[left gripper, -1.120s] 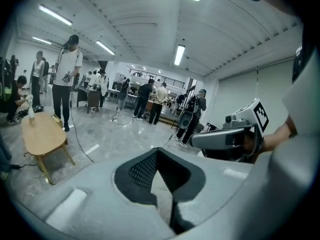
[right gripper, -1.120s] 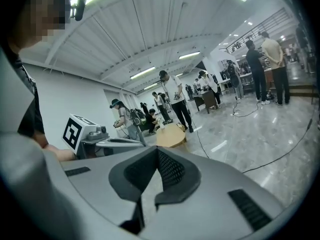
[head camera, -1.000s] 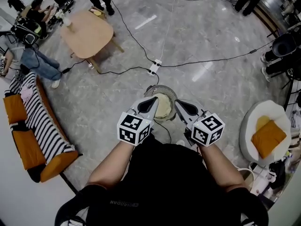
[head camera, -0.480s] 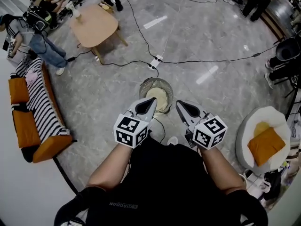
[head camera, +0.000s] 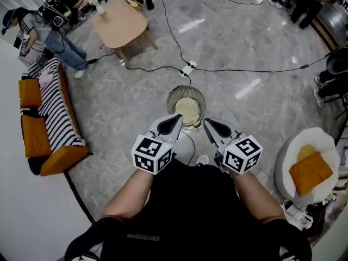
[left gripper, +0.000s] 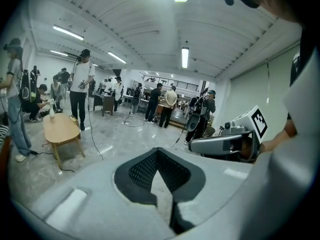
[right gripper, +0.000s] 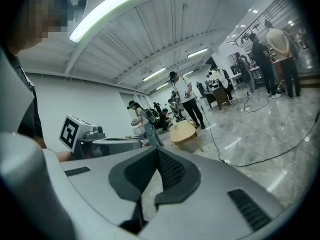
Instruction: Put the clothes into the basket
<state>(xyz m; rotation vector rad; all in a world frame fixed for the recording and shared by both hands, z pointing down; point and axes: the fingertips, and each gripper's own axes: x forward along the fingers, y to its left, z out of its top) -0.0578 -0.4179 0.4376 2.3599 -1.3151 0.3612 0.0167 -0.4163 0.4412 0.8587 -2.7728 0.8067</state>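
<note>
A round wire basket (head camera: 172, 96) stands on the grey floor just ahead of me, with a cream cloth (head camera: 188, 111) lying inside it. My left gripper (head camera: 178, 117) and right gripper (head camera: 207, 121) are held side by side near my body, their tips at the basket's near rim. Both are shut with nothing in them. In the left gripper view the left gripper (left gripper: 158, 152) points level across the room, the right gripper (left gripper: 225, 144) beside it. The right gripper (right gripper: 158, 153) does the same in its own view, the left gripper (right gripper: 97, 140) at its side. Neither gripper view shows the basket.
A low wooden table (head camera: 119, 23) stands at the far left, with people beyond it. A striped sofa with orange cushions (head camera: 51, 118) lines the left wall. A white round chair with an orange cushion (head camera: 307, 165) is at the right. Cables and a power strip (head camera: 188, 68) cross the floor behind the basket.
Both grippers have drawn back from beside the basket toward my body. The basket now lies further ahead of the tips and the view has shifted slightly.
</note>
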